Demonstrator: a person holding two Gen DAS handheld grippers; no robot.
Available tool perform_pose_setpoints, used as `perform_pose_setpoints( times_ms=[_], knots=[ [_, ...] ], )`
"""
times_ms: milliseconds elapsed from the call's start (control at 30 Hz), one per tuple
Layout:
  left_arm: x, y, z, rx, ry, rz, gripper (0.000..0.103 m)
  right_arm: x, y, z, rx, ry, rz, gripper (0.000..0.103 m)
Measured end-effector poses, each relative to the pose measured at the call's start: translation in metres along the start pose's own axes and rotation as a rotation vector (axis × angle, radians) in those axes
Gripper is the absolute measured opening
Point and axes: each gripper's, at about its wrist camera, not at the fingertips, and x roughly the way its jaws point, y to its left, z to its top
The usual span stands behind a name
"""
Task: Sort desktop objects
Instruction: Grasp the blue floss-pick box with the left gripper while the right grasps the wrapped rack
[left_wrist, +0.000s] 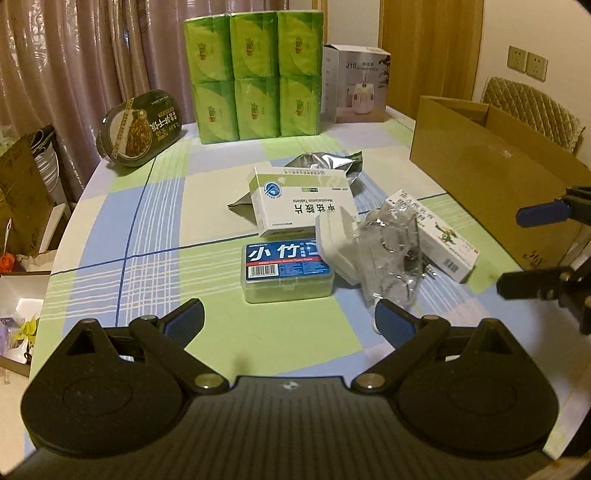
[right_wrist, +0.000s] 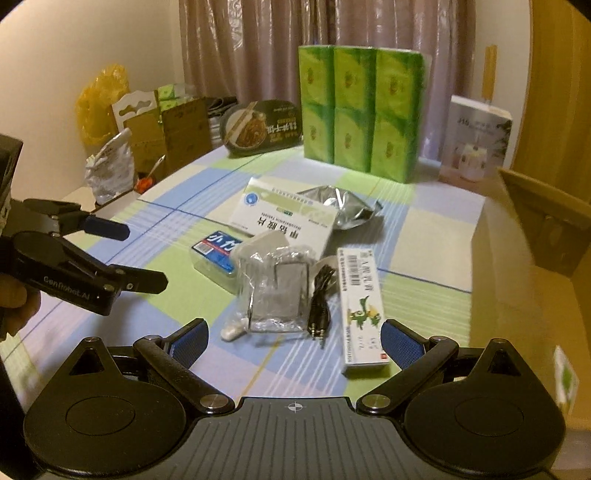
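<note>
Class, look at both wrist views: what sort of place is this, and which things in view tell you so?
Most likely a room in a home: a table with a checked green-and-blue tablecloth, long brownish curtains, and a wrapped block of green tissue packs stored on the table.

The table (left_wrist: 110, 229) is covered by a smooth, matt cloth printed in green, blue and white checks. The clear box (left_wrist: 288, 275) is hard glossy plastic with a shiny blue label. The tablet carton (left_wrist: 299, 206) and the ointment carton (right_wrist: 364, 306) are smooth, lightly glossy card. The crumpled bag (right_wrist: 273, 291) is thin clear film that catches glare, and the foil pouch (right_wrist: 341, 206) is creased, mirror-bright silver. The audio cable (right_wrist: 319, 299) has matt black rubbery sheathing and metal plugs. The tissue packs (left_wrist: 255, 74) are wrapped in glossy green film. The big open box (left_wrist: 491, 162) is matt brown cardboard. The curtain (left_wrist: 92, 55) is satiny cloth.
</note>
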Motion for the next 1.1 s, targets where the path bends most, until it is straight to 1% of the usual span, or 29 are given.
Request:
perform_pose_setpoints(
  times_ms=[133,267,467,533,600,700,767,800,833,867,933,1100],
  knots=[
    [0.014,0.004,0.003,0.014,0.022,0.004,0.097,0.016,0.002,0.001,-0.015,0.005,0.014,0.097],
    [0.023,0.01,0.007,-0.002,0.043,0.003,0.097,0.033,0.005,0.002,-0.053,0.013,0.036,0.096],
    [0.032,0.014,0.014,-0.023,0.04,-0.012,0.098,0.06,0.005,0.006,-0.076,0.025,0.035,0.094],
    [0.036,0.013,0.016,-0.027,0.052,-0.022,0.098,0.068,0.003,0.006,-0.072,0.036,0.042,0.083],
    [0.039,0.012,0.016,-0.022,0.058,-0.025,0.098,0.075,0.002,0.005,-0.067,0.047,0.053,0.079],
    [0.042,0.01,0.017,-0.005,0.063,-0.023,0.098,0.082,0.003,0.004,-0.072,0.05,0.069,0.078],
    [0.046,0.008,0.017,0.003,0.071,-0.022,0.098,0.087,0.005,0.004,-0.083,0.056,0.067,0.074],
    [0.048,0.008,0.017,0.005,0.074,-0.025,0.098,0.089,0.005,0.003,-0.084,0.062,0.07,0.067],
    [0.05,0.007,0.018,0.008,0.077,-0.026,0.098,0.09,0.006,0.003,-0.081,0.064,0.068,0.062],
    [0.052,0.006,0.018,0.012,0.079,-0.025,0.098,0.091,0.005,0.003,-0.078,0.062,0.063,0.06],
    [0.055,0.004,0.019,0.02,0.076,-0.022,0.098,0.09,0.003,0.005,-0.069,0.053,0.058,0.052],
    [0.067,0.004,0.022,0.014,0.077,-0.01,0.098,0.089,-0.006,0.009,-0.049,0.05,0.045,0.051]
  ],
)
